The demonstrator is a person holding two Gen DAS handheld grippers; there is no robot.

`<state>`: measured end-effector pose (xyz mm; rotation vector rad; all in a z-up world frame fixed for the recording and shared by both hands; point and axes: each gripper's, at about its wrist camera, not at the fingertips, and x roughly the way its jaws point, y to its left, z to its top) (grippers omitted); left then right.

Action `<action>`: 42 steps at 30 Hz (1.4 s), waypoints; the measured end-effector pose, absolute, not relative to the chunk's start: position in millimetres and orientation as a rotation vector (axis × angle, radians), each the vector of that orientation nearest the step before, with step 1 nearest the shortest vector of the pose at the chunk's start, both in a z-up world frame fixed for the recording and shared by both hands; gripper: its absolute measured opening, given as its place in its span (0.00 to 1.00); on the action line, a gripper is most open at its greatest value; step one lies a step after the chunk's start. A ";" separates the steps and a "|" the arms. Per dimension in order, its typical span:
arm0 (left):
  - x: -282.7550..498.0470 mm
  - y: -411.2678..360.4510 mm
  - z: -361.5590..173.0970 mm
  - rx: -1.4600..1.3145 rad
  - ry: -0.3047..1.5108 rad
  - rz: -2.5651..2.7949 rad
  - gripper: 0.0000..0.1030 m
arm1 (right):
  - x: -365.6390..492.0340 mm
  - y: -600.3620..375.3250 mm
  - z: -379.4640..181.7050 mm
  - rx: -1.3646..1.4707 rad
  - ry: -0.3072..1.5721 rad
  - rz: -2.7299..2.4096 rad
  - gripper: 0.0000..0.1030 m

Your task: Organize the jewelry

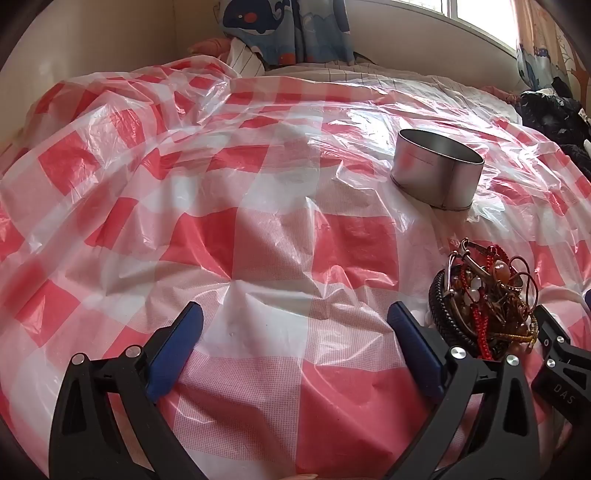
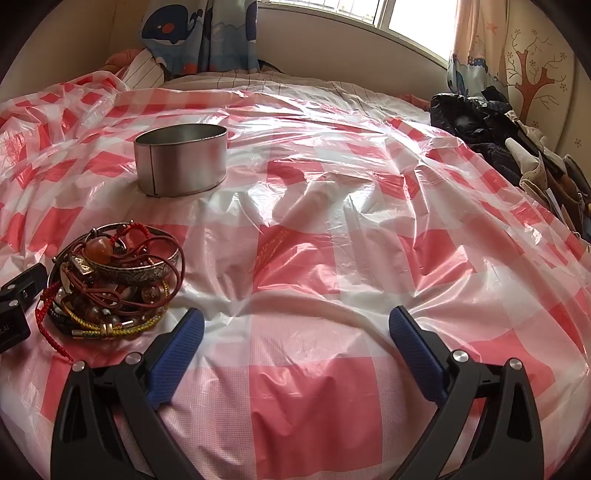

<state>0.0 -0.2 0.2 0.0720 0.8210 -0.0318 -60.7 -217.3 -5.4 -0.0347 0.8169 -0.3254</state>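
A tangled pile of jewelry (image 1: pixel 484 295) lies on the red-and-white checked plastic sheet: bracelets, beads, red cords, a silver bangle. It also shows in the right wrist view (image 2: pixel 110 280). A round metal tin (image 1: pixel 437 168), open at the top, stands beyond the pile; the right wrist view shows it too (image 2: pixel 181 162). My left gripper (image 1: pixel 295 321) is open and empty, left of the pile. My right gripper (image 2: pixel 295 325) is open and empty, right of the pile. Each gripper's black body shows at the edge of the other's view.
The checked plastic sheet (image 2: pixel 332 221) covers a bed and is wrinkled. Dark clothes and bags (image 2: pixel 491 125) are heaped at the right edge. A whale-print curtain (image 2: pixel 192 33) and a window lie behind the bed.
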 end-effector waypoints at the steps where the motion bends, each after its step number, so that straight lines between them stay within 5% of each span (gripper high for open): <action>1: 0.0 -0.2 0.2 0.072 0.821 -0.032 0.93 | -60.6 -217.1 -5.5 -0.038 0.819 -0.327 0.93; 42: -3.1 7.6 1.8 0.045 0.837 -0.055 0.93 | -68.9 -219.4 0.1 -0.006 0.781 -0.293 0.93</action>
